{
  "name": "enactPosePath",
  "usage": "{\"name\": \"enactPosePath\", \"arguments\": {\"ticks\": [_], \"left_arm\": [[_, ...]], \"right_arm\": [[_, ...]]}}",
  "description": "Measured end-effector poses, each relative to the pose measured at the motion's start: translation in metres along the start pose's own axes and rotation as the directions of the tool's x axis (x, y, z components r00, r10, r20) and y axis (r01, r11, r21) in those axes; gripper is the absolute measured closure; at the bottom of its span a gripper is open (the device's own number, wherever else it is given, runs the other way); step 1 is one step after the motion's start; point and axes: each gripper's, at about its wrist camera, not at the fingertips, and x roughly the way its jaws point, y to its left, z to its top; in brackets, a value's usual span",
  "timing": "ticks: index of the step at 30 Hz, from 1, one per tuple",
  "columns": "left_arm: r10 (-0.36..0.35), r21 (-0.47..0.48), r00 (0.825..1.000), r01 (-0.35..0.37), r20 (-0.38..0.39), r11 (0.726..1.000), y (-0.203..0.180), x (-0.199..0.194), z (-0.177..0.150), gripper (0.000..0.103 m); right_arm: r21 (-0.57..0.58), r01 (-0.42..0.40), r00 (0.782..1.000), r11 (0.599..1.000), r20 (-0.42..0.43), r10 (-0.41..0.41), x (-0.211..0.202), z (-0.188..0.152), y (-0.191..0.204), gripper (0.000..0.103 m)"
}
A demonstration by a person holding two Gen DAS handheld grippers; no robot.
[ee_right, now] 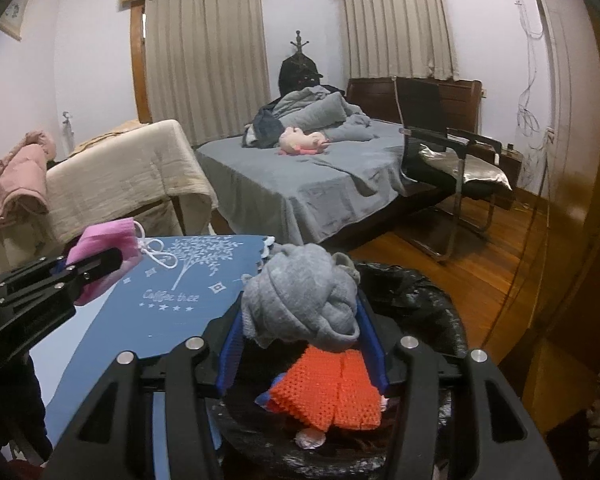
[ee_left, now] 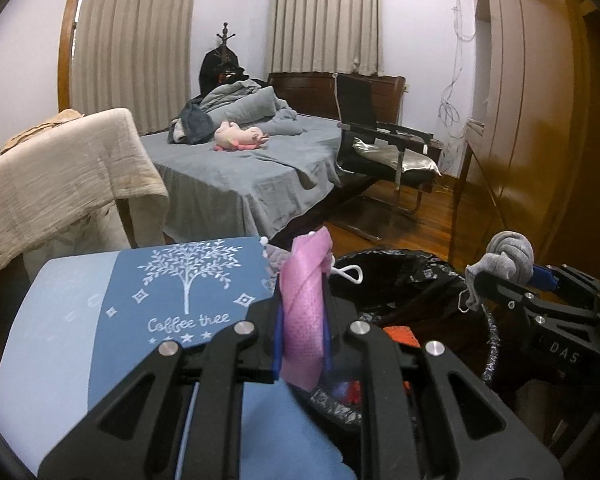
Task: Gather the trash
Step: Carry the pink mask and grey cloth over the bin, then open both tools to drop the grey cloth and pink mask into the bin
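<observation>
My left gripper [ee_left: 305, 280] is shut on a pink face mask [ee_left: 300, 320] with a white ear loop, held upright over the edge of a blue "Coffee tree" mat [ee_left: 140, 320]. In the right wrist view the left gripper [ee_right: 100, 262] and the pink mask [ee_right: 100, 242] hang at the left above the blue mat [ee_right: 172, 316]. My right gripper [ee_right: 300, 316] is shut on a knotted grey sock bundle [ee_right: 300, 292], over a bin lined with a black bag [ee_right: 428, 304]. An orange knitted piece [ee_right: 332, 392] lies inside the bin. The left wrist view shows the right gripper [ee_left: 504, 280] with the grey bundle [ee_left: 510, 254] beside the bin bag [ee_left: 396, 276].
A bed [ee_right: 312, 184] with grey sheets, piled bedding and a pink plush toy [ee_right: 302, 140] stands behind. A black chair [ee_right: 452, 160] stands on the wooden floor to the right, near a wooden wardrobe [ee_left: 540, 120]. A beige blanket [ee_right: 120, 180] drapes over furniture at the left.
</observation>
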Motion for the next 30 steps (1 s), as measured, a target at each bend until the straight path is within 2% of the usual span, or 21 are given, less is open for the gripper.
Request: {"name": "enactPosePath", "arguments": {"ticks": [17,30], "left_arm": [[-0.071,0.053,0.997,0.072,-0.01,0.996,-0.036,0.045,0.006,0.089],[-0.111,0.071,0.993,0.114,-0.046,0.991,-0.05,0.095,-0.001,0.089]], "right_arm": [[0.034,0.098,0.995,0.995,-0.007,-0.098,0.004,0.0,-0.044,0.051],[0.039,0.126,0.992,0.991,-0.028,-0.125,0.029,-0.001,-0.064,0.051]]}}
